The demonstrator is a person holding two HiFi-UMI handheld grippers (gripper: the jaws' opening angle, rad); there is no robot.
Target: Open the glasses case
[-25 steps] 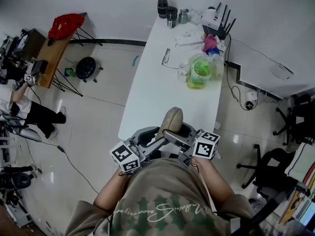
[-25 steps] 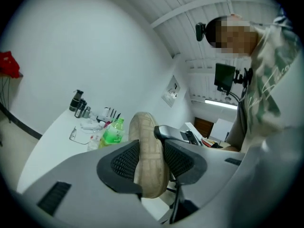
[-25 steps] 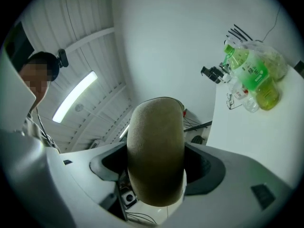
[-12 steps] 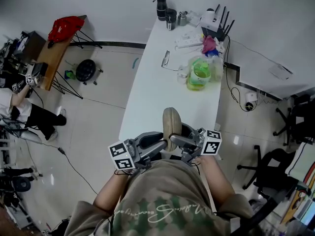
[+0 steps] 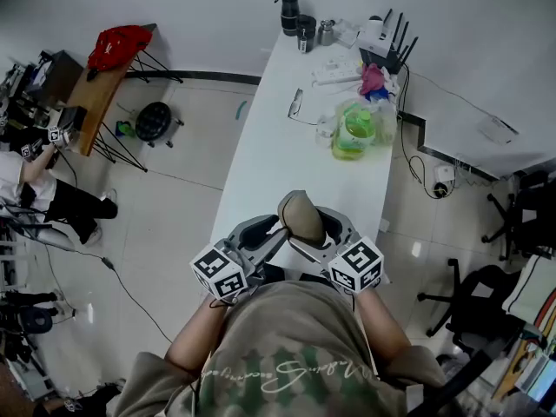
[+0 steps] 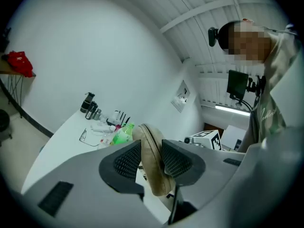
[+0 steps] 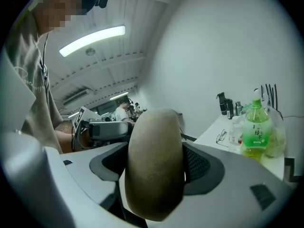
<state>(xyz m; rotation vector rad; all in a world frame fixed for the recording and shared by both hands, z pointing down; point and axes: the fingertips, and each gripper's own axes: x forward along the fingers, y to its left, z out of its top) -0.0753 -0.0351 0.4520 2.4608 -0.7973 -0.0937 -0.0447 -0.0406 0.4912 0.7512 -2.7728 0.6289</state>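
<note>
The tan glasses case (image 5: 301,216) is held in the air over the near end of the white table (image 5: 287,159), closed, its rounded end up. My left gripper (image 5: 276,234) comes in from the left; its jaws have just been closing, and its ribbed pads (image 6: 128,161) now press the case (image 6: 153,167) across its thin edge. My right gripper (image 5: 318,234) reaches in from the right. In the right gripper view the case (image 7: 154,167) fills the gap of the right gripper (image 7: 156,164), clamped between both pads.
Farther along the table lie a pair of glasses (image 5: 294,102), a green bottle (image 5: 352,129) in a clear bag, a power strip (image 5: 334,74), a router (image 5: 387,40) and a black flask (image 5: 288,11). A side table with a red bag (image 5: 117,43) stands left, an office chair (image 5: 473,301) right.
The left jaws have closed onto the case. The right gripper has rolled, its marker cube swinging down and left, and the case has tilted slightly with it.
</note>
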